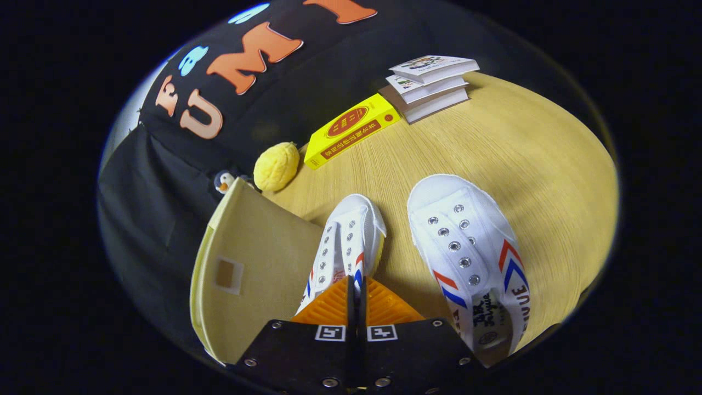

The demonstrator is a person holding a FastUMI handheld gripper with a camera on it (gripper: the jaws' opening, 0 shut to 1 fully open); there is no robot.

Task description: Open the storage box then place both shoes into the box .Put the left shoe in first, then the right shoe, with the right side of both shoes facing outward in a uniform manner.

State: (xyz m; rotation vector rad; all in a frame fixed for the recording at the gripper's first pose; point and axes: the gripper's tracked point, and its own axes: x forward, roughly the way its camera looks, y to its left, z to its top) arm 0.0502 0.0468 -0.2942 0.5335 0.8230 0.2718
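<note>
Two white canvas shoes with red and blue stripes point away from me on the wooden table [521, 142]. My gripper [355, 288] is shut on the rear rim of the narrower-looking shoe [348, 241], its fingers pressed close together with the shoe's heel end hidden behind them. This shoe sits right beside the pale yellow storage box [247, 263], whose broad flat panel with a small square patch lies to the left of the fingers. The other shoe [471, 252] rests on the table to the right of the fingers, apart from the held one.
Beyond the box lie a fuzzy yellow ball [277, 165] and a small penguin toy [224, 181]. A yellow book [351, 130] and a stack of three books [430, 85] sit at the far side of the table, against the black cloth wall.
</note>
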